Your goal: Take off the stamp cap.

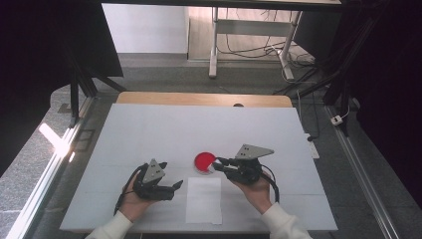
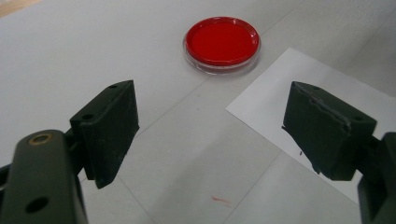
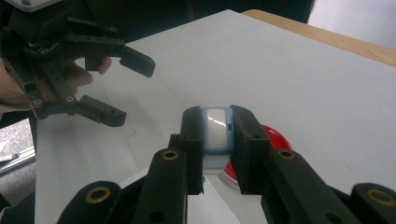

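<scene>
1. The right claw (image 3: 218,140) is gripping a small pale-blue, rounded plastic object with a whitish face (image 3: 217,130); the jaws are closed tight on its two sides. What the object is I cannot tell. It is hanging just above the near edge of the round, clear shallow dish with the red filling (image 2: 222,43). Risk: the grip is resting on smooth curved sides, so the object may be slipping out and dropping into the dish.

2. The dish is sitting on the white-covered desk (image 1: 149,134), just beyond the far corner of a white paper sheet (image 1: 204,199). Whether it is carrying a lid is not resolvable. Risk: if open, any contact from the held object is likely smearing or contaminating the red surface; if lidded, a downward push is likely tipping or sliding it.

3. The left claw (image 1: 171,186) is waiting with jaws wide apart and nothing between them, to the left of the dish and well clear of it. Risk: the dish is standing unbraced, so a sideways nudge from the right hand is going unopposed.

4. A faint red mark (image 2: 220,200) is showing on the desk cover on the near side of the dish, in the left gripper view. Origin unknown. Risk: further red transfer onto the cover or the paper.

5. The right gripper's cable (image 1: 272,180) is looping close beside the person's right hand (image 1: 259,191), to the right of the dish; snagging there may be jerking the held object.
</scene>
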The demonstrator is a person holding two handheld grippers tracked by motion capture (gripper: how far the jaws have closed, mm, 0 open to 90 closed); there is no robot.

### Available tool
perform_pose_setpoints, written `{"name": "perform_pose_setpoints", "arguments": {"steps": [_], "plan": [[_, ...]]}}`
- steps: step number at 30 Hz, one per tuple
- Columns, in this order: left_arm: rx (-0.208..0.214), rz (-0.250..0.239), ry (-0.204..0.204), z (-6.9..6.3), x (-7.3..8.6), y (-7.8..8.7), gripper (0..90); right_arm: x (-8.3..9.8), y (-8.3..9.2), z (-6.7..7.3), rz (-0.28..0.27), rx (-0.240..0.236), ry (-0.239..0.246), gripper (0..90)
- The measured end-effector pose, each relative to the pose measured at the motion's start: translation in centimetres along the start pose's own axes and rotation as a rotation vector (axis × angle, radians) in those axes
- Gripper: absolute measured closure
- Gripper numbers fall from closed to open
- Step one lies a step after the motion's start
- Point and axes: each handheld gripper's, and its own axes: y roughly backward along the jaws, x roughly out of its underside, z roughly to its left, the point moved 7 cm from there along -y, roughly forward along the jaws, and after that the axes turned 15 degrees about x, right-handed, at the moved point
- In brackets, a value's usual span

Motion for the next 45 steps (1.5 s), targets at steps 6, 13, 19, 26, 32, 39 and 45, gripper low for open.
{"name": "perform_pose_setpoints", "arguments": {"steps": [6,13,19,26,32,39,45], "plan": [[0.008,-0.001,-0.007,-0.3,-0.5,-0.5,18.4,-0.1,-0.1,0.1,-0.005,0.000,-0.010,74.9],[0.024,0.010,-0.024,-0.8,-1.3,-1.5,19.2,0.0,-0.3,0.2,0.001,0.001,-0.011,74.9],[0.027,0.019,-0.041,-1.1,-1.9,-2.3,19.7,-0.1,-0.2,0.2,-0.009,0.005,-0.015,74.9],[0.032,0.021,-0.060,-1.6,-2.7,-3.1,20.3,-0.1,-0.2,0.2,-0.011,0.008,-0.016,74.9],[0.038,0.021,-0.070,-1.9,-3.1,-3.6,20.6,-0.1,-0.2,0.2,-0.012,0.009,-0.018,74.9],[0.040,0.022,-0.079,-2.2,-3.4,-4.0,21.2,0.0,-0.4,0.3,-0.007,0.011,-0.020,74.9],[0.040,0.023,-0.084,-2.3,-3.6,-4.5,21.5,0.0,-0.5,0.3,-0.011,0.015,-0.025,74.9]]}}
